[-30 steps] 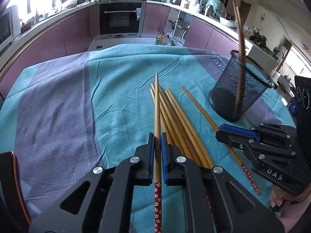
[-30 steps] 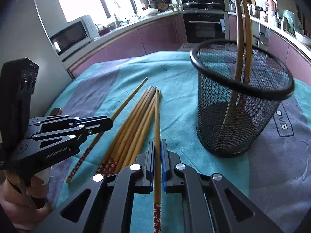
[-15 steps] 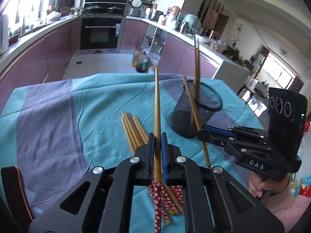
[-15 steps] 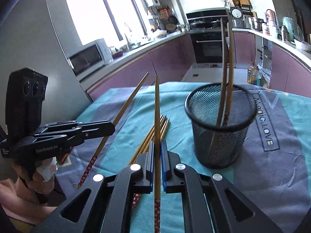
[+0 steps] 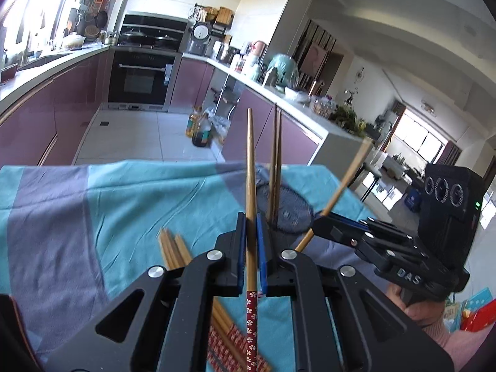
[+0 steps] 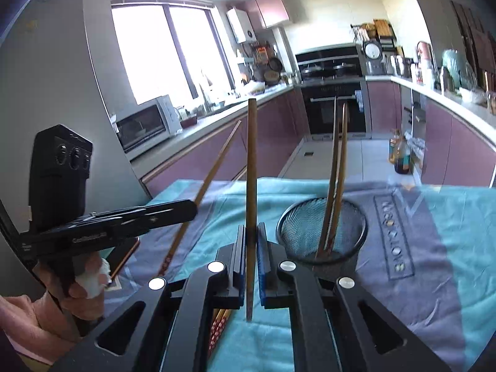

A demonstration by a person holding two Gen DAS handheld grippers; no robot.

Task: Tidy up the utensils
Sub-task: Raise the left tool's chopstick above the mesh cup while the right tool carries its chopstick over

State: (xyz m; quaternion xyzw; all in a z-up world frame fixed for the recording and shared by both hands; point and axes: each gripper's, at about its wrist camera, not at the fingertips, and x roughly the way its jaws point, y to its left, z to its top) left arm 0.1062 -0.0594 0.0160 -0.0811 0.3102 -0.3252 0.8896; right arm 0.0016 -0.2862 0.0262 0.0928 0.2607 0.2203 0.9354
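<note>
So, one chopstick (image 5: 250, 167) was pinched in each closed gripper: left (image 5: 251, 232), right (image 6: 251, 241). Next, both probably needed tipping into the mesh cup (image 6: 322, 232).

One wooden chopstick (image 5: 250, 186) stands clamped between the left jaws, another chopstick (image 6: 251, 167) between the right jaws; the mesh holder (image 6: 322, 232) just beyond keeps two

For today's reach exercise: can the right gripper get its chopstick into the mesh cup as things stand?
Probably yes: the right gripper holds its chopstick raised beside the mesh cup, whose mouth is open.
</note>
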